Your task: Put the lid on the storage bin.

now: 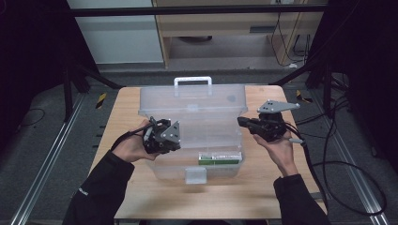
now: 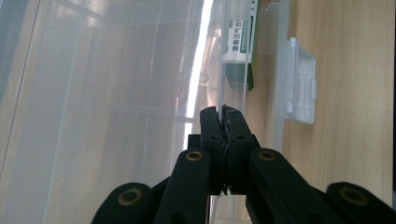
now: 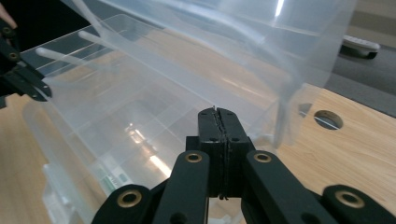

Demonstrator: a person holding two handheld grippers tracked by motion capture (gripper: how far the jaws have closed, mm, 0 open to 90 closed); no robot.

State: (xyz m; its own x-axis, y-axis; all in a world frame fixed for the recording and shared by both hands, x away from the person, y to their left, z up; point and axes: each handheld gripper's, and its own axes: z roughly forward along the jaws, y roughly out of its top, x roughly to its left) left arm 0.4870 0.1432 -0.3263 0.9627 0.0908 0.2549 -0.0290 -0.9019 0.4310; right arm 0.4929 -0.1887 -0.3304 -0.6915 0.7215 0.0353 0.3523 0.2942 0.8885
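Your left gripper (image 2: pixel 223 112) has its fingers clamped on the clear storage box's (image 1: pixel 192 136) left wall, steadying it mid-tabletop (image 1: pixel 263 187). Right gripper (image 3: pixel 218 113): fingers together, empty, beside the half-raised lid (image 1: pixel 192 101), likely ready to nudge it.

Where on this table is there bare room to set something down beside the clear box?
Bare wood lies along the near table edge below the box latch, and in the far-left corner. Both flanks are crowded by the left claw and right claw.
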